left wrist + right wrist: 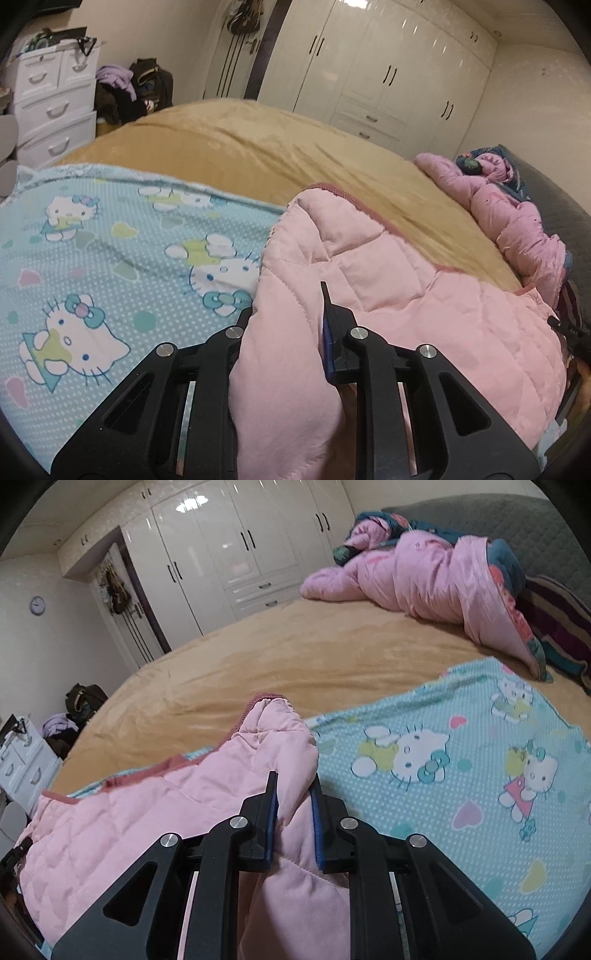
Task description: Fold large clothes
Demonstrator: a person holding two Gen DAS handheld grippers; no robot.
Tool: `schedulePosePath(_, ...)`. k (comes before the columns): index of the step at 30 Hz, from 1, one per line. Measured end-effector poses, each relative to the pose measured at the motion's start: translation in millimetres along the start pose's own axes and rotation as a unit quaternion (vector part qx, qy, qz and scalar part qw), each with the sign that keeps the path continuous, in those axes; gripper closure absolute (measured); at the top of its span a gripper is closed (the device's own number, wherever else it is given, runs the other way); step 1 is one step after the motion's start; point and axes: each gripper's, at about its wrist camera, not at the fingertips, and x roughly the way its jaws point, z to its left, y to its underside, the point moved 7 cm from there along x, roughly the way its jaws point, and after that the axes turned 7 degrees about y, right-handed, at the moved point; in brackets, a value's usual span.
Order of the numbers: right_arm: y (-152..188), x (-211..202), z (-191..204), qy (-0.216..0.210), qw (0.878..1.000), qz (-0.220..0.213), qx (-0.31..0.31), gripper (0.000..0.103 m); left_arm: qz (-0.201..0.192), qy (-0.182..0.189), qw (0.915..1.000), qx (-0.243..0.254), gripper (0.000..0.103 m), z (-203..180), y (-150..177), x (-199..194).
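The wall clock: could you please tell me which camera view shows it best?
The right wrist view: the wall clock hangs in plain sight on the wall at the far left, left of the wardrobe. The left wrist view does not show it at all.

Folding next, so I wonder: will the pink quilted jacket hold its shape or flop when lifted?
The pink jacket probably flops: it sags around the right gripper. Its puffy quilting suggests it's light. The smooth fabric may slip.

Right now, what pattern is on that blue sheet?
White cartoon cats, hearts and dots on the sheet; right wrist view.
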Motion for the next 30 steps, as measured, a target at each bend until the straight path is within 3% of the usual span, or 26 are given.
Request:
schedulePosePath(9,30.3,35.1,-4.7,0.032,0.998,0.055,-0.017,0.085,0.036,0.007,0.9989,-0.029,0.081,17.7,22.5,25.2)
schedulePosePath(11,33.9,40.0,-3.6,0.042,0.997,0.061,-0.023,0.083,0.043,0.017,0.9977,-0.05,0.077,24.5,27.4,28.5)
schedulePosePath(14,35.2,41.0,-1.6,0.058,0.995,0.072,-0.034,0.079,0.041,0.008,0.9972,-0.061,0.063,29.7,24.0,21.2)
schedulePosePath(16,30.5,30.1,-8.2,0.077,0.995,0.068,-0.02,0.059,0.044,-0.001,0.9974,-0.057,0.058,30.4,21.6,14.7)
schedulePosePath(17,27.1,17.7,-12.1,0.078,0.995,0.053,-0.008,0.041,0.045,-0.007,0.9976,-0.053,0.057,30.0,19.2,9.1)
schedulePosePath(18,25.4,8.0,-13.8,0.073,0.996,0.043,0.001,0.036,0.045,-0.016,0.9977,-0.048,0.053,28.9,16.7,3.8)
schedulePosePath(21,26.3,-31.4,-8.2,0.037,0.999,0.017,0.023,0.028,0.028,-0.041,0.9981,-0.037,0.032,24.4,3.7,-22.9)
schedulePosePath(25,36.1,-85.2,20.7,0.005,1.0,-0.013,-0.004,0.021,-0.006,-0.053,0.9985,-0.013,0.012,4.1,-13.5,-67.6)
schedulePosePath(30,70.2,-136.5,77.4,-0.032,0.996,-0.026,-0.075,0.016,-0.008,-0.04,0.999,0.018,0.009,-38.3,-3.9,-97.7)
